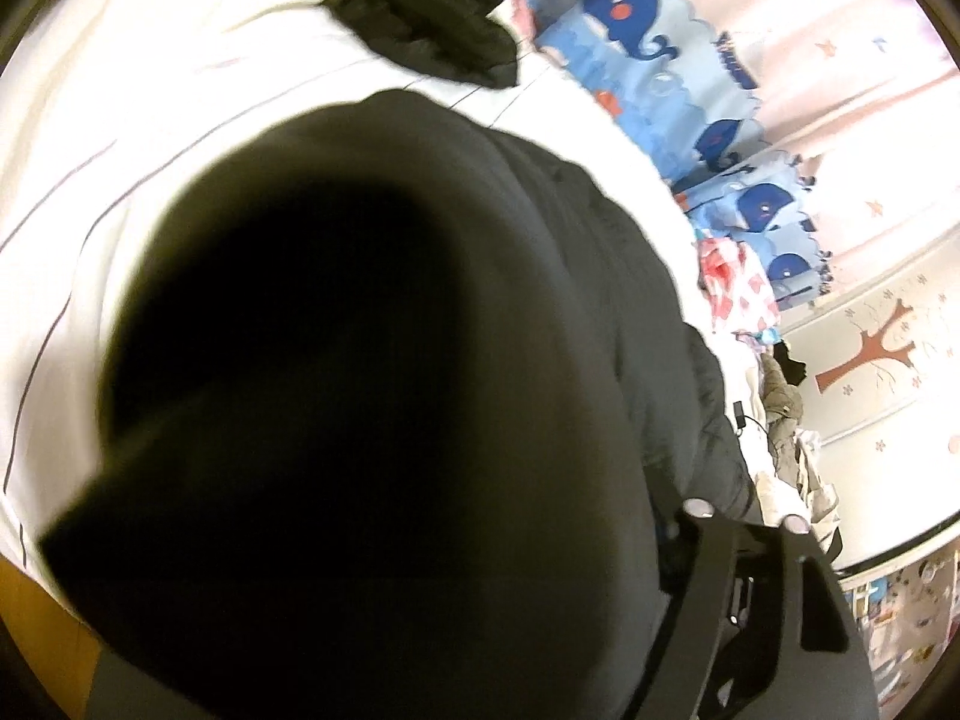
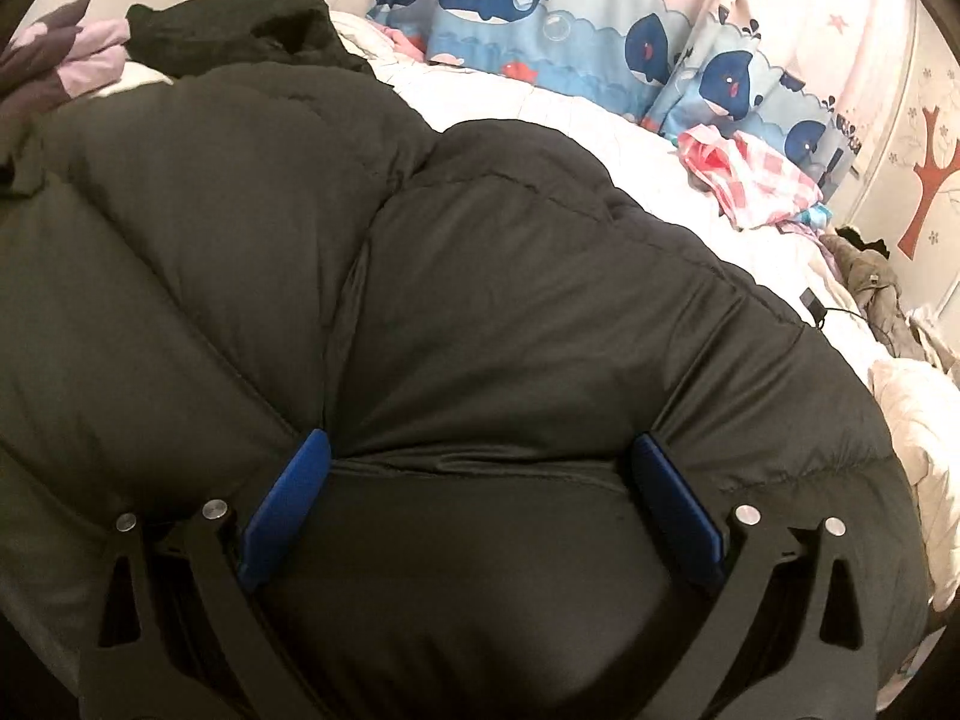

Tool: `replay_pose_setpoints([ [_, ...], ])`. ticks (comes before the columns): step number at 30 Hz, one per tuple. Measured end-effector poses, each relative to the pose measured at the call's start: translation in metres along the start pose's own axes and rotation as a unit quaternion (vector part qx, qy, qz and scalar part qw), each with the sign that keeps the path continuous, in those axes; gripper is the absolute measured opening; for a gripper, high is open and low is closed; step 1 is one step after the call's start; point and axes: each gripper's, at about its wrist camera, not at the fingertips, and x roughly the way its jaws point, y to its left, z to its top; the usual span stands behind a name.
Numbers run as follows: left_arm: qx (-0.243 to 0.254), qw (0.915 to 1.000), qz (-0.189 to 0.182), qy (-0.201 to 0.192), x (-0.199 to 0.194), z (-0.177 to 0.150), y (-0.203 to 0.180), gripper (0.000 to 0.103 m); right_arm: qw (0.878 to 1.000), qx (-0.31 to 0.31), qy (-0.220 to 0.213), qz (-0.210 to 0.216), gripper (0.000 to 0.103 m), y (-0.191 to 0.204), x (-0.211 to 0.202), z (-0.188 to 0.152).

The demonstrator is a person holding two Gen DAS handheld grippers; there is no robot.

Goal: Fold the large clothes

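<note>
A big black puffer coat lies spread on a white bed. My right gripper is open, its two blue fingers wide apart and pressed into the coat's puffy fabric, which bulges between them. In the left wrist view a dark fold of the coat covers most of the picture and hides the left gripper's fingertips; only part of its black frame and a hand's fingernails show at the lower right. The coat's hood or sleeve lies further off on the bed.
A whale-print blue curtain hangs behind the bed. A pink checked cloth and other clothes lie along the bed's far right side. A purple-patterned cloth lies at the far left. A wall with a tree sticker stands at the right.
</note>
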Motion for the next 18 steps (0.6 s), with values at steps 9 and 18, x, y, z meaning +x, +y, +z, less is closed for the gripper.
replay_pose_setpoints([
  [9, 0.144, 0.9864, -0.057, -0.056, -0.025, -0.023, -0.108, 0.052, 1.000, 0.015, 0.008, 0.012, 0.097, -0.003, 0.007, -0.007],
  [18, 0.289, 0.9538, -0.078, -0.032, 0.015, -0.074, -0.238, 0.052, 0.966, 0.171, 0.029, 0.192, 0.097, -0.113, -0.030, -0.008],
])
